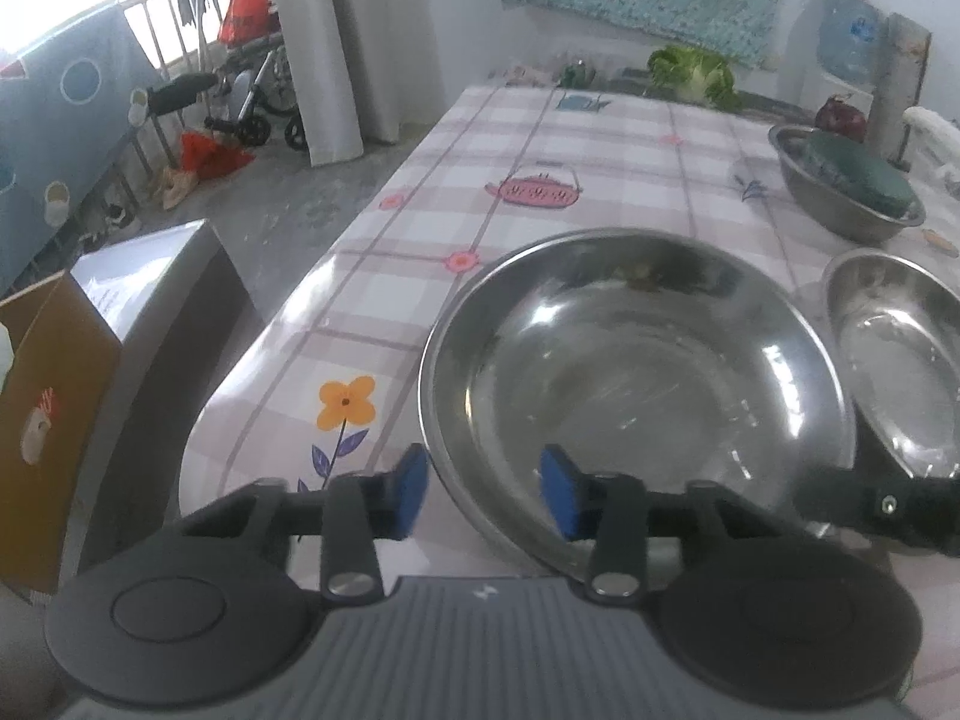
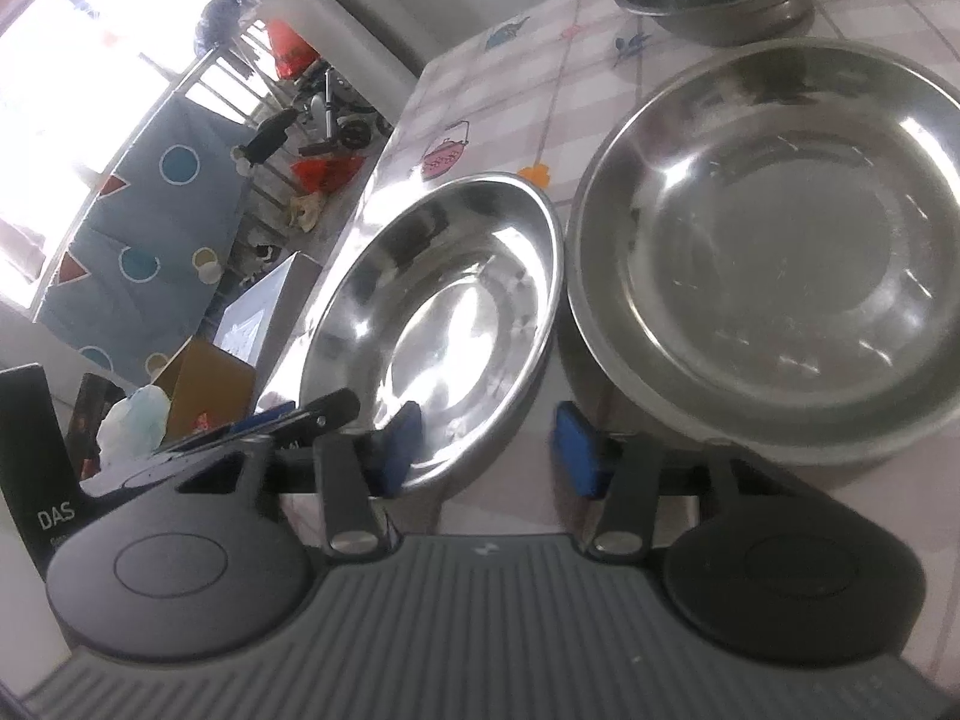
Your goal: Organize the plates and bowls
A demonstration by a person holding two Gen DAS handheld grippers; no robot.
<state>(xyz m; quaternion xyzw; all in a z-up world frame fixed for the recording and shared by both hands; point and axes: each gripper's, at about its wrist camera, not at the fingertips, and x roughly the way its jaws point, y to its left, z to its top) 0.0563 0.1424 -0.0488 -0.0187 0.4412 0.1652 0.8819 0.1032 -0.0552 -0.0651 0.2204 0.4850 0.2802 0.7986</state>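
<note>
Steel bowl, left (image 1: 636,384): stands on the checked tablecloth (image 1: 540,138), its near rim passing between the blue pads of the left gripper (image 1: 485,492), one pad outside the wall, one inside; a gap shows, so the jaws look parted, not yet pressing.

Steel bowl, middle (image 2: 438,324): near rim between the pads of the right gripper (image 2: 486,450), likewise straddled, no contact evident.

Each rim lies directly ahead of its own gripper.

Large steel bowl, right (image 2: 774,252): just beside, visible whole only in the right wrist view.
</note>
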